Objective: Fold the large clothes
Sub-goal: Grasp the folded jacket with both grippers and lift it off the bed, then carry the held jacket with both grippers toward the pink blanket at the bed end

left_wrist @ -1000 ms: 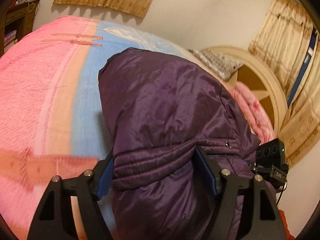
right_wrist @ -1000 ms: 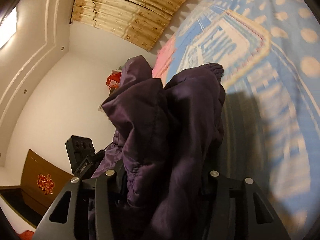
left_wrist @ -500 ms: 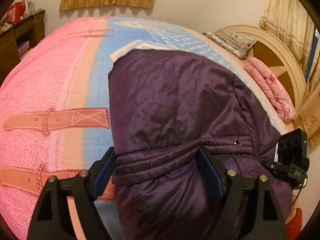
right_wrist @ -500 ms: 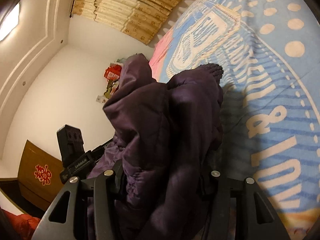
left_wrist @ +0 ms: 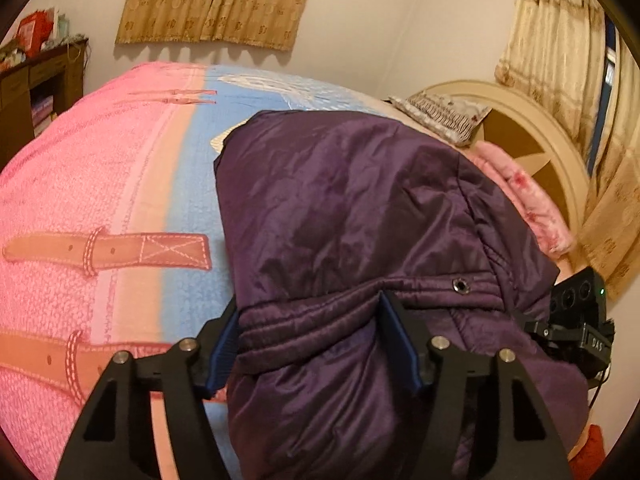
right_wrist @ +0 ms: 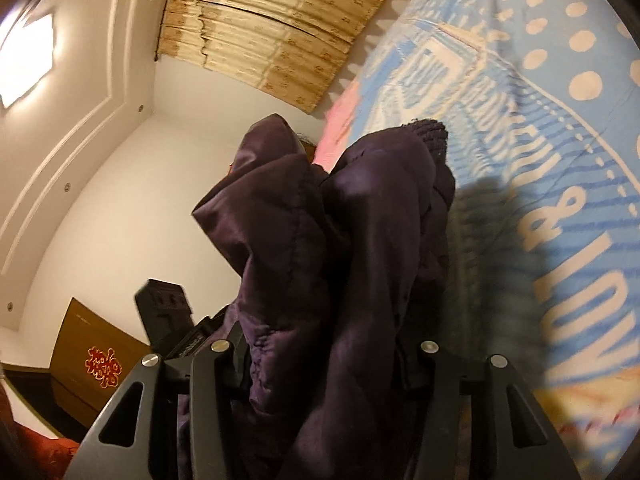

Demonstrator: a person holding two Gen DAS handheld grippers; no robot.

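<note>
Left gripper, angled downward, has its jaws just closed further and pinches the elasticated hem of the purple jacket. Right gripper, near level, clamps a bunched fold of the same jacket. The jacket hangs between them above the bed, toward the headboard end.

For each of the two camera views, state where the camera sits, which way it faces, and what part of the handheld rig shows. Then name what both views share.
Left wrist: sits on the left gripper, faces down across the bed cover toward the headboard; its two fingers, just closing, pinch the purple jacket.
Right wrist: sits on the right gripper, faces nearly level toward the curtain; its fingers clamp bunched jacket.
Shared: the jacket, the bed cover, and each view shows the other gripper's camera.
</note>
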